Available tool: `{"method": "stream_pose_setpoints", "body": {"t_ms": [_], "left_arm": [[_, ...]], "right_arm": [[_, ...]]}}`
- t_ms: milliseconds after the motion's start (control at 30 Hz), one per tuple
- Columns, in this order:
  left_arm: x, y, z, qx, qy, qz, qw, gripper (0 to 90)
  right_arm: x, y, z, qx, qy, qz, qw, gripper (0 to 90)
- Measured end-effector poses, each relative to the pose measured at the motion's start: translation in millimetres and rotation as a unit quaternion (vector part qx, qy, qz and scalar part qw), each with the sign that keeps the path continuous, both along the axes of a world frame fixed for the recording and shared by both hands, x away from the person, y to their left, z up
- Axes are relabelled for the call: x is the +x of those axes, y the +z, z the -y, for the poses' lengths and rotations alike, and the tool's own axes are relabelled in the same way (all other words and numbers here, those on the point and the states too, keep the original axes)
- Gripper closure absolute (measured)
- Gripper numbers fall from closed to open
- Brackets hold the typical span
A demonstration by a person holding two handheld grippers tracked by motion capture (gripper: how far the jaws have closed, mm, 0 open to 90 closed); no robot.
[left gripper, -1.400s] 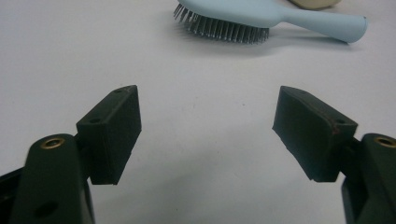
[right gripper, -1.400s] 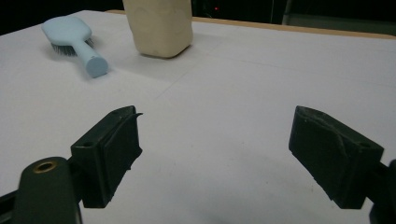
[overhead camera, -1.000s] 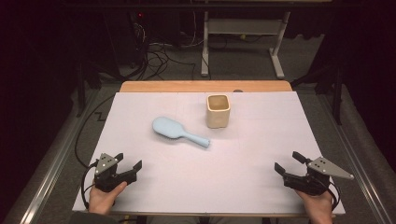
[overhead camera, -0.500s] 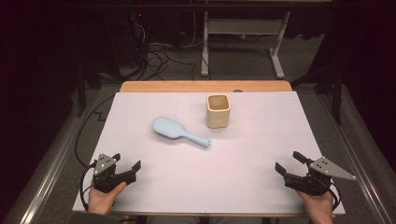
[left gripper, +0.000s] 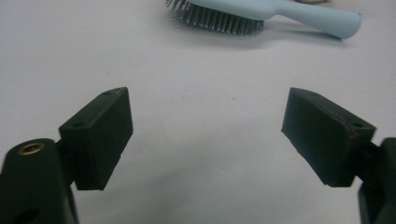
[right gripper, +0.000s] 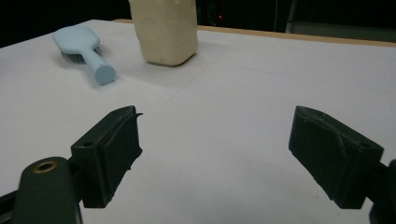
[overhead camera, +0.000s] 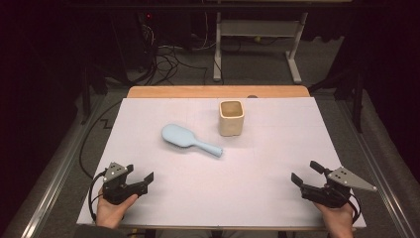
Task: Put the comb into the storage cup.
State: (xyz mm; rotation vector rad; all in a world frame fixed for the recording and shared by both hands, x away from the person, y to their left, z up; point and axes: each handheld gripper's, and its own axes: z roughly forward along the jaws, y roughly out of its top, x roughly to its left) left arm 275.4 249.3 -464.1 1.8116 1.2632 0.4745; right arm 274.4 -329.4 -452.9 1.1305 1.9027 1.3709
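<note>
**Both grippers released at near edge, brush and cup untouched**

Left gripper sat at about 7 o'clock on the white counter, held in a hand, jaws spread wide, nothing between them. Right gripper sat at about 5 o'clock, held in the other hand, jaws also spread, nothing gripped. Both grippers were well apart from each other and from the objects.

Light blue hairbrush lay flat left of counter center, bristles down, head toward 10 o'clock, handle end toward 4 o'clock. Cream square cup stood upright just past the brush at about 1 o'clock from it, near but not touching the handle.

Left gripper view: brush lay ahead at 12 o'clock beyond the spread jaws, bristles visible against the counter. Right gripper view: brush at 10 o'clock with handle end facing the camera, cup at 11 o'clock, both well beyond the jaws. Bare counter lay between the jaws.
</note>
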Motion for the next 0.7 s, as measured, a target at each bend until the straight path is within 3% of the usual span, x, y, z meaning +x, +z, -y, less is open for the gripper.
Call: {"method": "stream_pose_setpoints", "body": {"t_ms": [300,700], "left_arm": [[2.2,4.7,6.8,0.009,-0.015,0.019,0.9997,22.7],[5.1,9.3,11.0,0.007,-0.021,0.026,0.9994,24.0]], "right_arm": [[-0.6,0.2,-0.7,-0.003,0.0,0.004,1.0,17.5],[-0.6,0.0,-1.1,-0.005,-0.001,0.003,1.0,17.6]]}}
